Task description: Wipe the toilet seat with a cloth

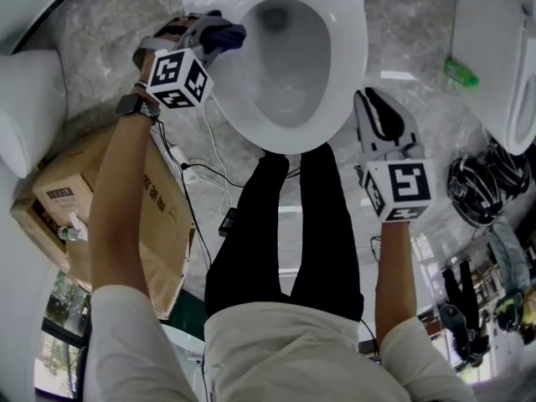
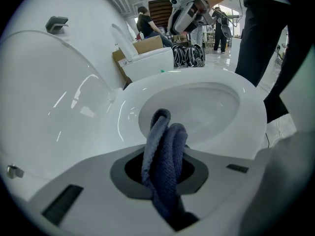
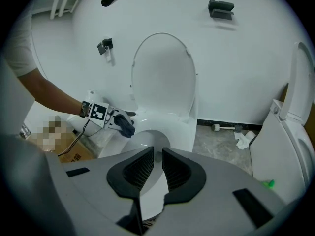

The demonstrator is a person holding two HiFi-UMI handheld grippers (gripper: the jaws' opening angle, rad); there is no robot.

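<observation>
A glossy white oval seat (image 1: 345, 65) is seen from above, ringing a smooth bowl (image 1: 285, 82), on a floor (image 1: 100, 40) of grey veined stone. The left hand-held gripper (image 1: 209, 36) is clamped on a dark blue cloth (image 2: 165, 151), which is held at the seat's left rim near the back; whether the cloth presses on the seat cannot be told. In the left gripper view the cloth's knitted, waffle-like texture is made out, folded into two soft loops that stick up from between the closed jaws, with the bowl just beyond. The right hand-held gripper (image 3: 157, 156) is held off the seat's right front, apart from it; in its own view its ribbed black pads are seen with only a narrow gap between them and nothing in that gap. Only the right gripper view shows the rounded lid (image 3: 162, 77) raised against a plain white wall. A brown cardboard box (image 1: 159, 224) is seen on the floor to the left in the head view. A second toilet (image 1: 502, 65) is seen at the right. A black bag (image 2: 188, 56) with white patterning is shown in the left gripper view beyond the seat.
</observation>
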